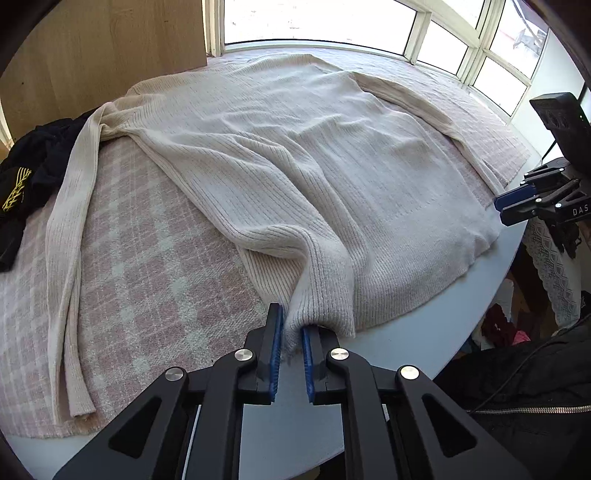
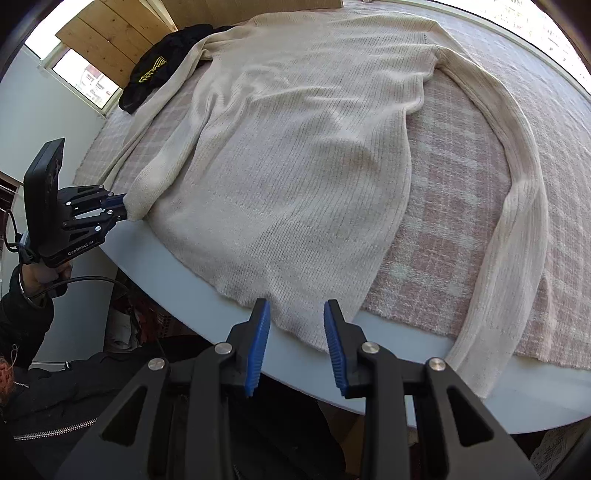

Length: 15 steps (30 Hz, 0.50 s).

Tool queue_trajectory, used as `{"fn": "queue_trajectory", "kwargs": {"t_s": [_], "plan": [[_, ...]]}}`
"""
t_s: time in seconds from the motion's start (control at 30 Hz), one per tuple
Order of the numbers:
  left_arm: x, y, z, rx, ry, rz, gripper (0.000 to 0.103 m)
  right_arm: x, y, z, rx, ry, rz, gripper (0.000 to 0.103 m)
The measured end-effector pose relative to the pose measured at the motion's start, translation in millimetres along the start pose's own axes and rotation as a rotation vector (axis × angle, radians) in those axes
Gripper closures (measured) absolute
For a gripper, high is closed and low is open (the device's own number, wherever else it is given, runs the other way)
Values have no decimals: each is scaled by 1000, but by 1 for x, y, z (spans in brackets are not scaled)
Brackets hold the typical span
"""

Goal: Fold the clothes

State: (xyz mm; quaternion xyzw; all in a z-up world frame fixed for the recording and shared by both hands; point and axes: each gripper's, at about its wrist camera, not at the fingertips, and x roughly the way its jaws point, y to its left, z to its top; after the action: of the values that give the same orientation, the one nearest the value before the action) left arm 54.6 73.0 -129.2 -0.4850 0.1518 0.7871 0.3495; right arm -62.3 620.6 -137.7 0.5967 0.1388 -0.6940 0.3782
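Daylight from the windows [image 1: 317, 22] falls on a pale round table [image 2: 155, 273] covered by a pink checked blanket [image 1: 147, 236], and the cream ribbed sweater [image 1: 295, 147] lies spread across it, hem toward the near edge; nearest in the left wrist view, the left gripper [image 1: 292, 341] has its blue pads pinched on a bunched corner of the hem, the knit rising in a ridge from the jaws; the right gripper [image 2: 296, 334] hovers over the other hem corner at the table's rim with its jaws spread and nothing between them; I judge the step in hand to be taking both hem corners before a fold; to do it well the right jaws should come down astride the hem edge and bite both layers, level with the left grip, so the fold line runs straight; beyond, the sleeves [image 2: 517, 192] trail out to either side and will likely need tucking in first; farthest off, a black garment [image 2: 159, 74] lies by the left sleeve, near a wooden panel [image 1: 103, 48]
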Motion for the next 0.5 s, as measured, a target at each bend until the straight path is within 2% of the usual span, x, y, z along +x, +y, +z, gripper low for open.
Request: {"fn": "queue_trajectory", "kwargs": {"t_s": [0.1, 0.13, 0.27, 0.37, 0.4, 0.47, 0.5], "plan": [[-23, 6, -1, -36, -69, -5, 95, -1, -1, 0, 0, -6, -6, 73], [-29, 6, -1, -45, -86, -4, 99, 0, -1, 1, 0, -5, -5, 73], [-39, 8, -3, -68, -103, -3, 99, 10, 0, 5, -14, 8, -7, 73], [-27, 5, -9, -56, -79, 5, 99, 13, 0, 5, -17, 25, 4, 73], [-23, 4, -11, -53, -70, 3, 96, 11, 1, 5, -25, 26, 4, 73], [-15, 4, -11, -48, -70, 40, 84, 9, 3, 5, -36, 25, -4, 73], [-11, 4, -10, -50, -69, 32, 76, 9, 3, 6, -38, 24, -6, 73]]}}
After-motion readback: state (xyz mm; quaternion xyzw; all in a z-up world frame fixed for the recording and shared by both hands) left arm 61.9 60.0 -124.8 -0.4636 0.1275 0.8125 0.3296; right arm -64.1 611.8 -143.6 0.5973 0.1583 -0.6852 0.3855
